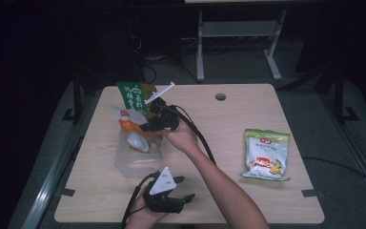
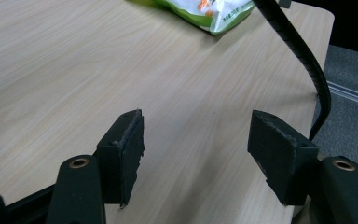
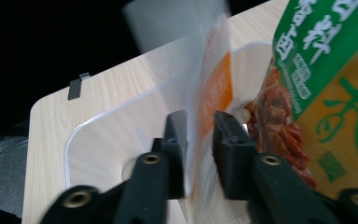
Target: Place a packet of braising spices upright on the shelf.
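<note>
Clear plastic bin (image 1: 124, 160), matt wood-grain table (image 1: 228, 124)

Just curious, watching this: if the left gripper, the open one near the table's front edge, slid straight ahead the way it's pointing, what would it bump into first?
Probably the green-and-white snack bag. The left gripper faces bare table before it, though the right gripper's cable crosses close by.

Black two-jaw left gripper (image 1: 183, 188) (grey three-cornered plate on top); brass-ringed screws; ribbed black cable

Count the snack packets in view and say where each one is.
3: a white-orange packet clamped by the right hand-held gripper over the clear plastic bin; a green-orange packet standing in it; a green-white packet lying at the table's right. Others may be hidden.
</note>
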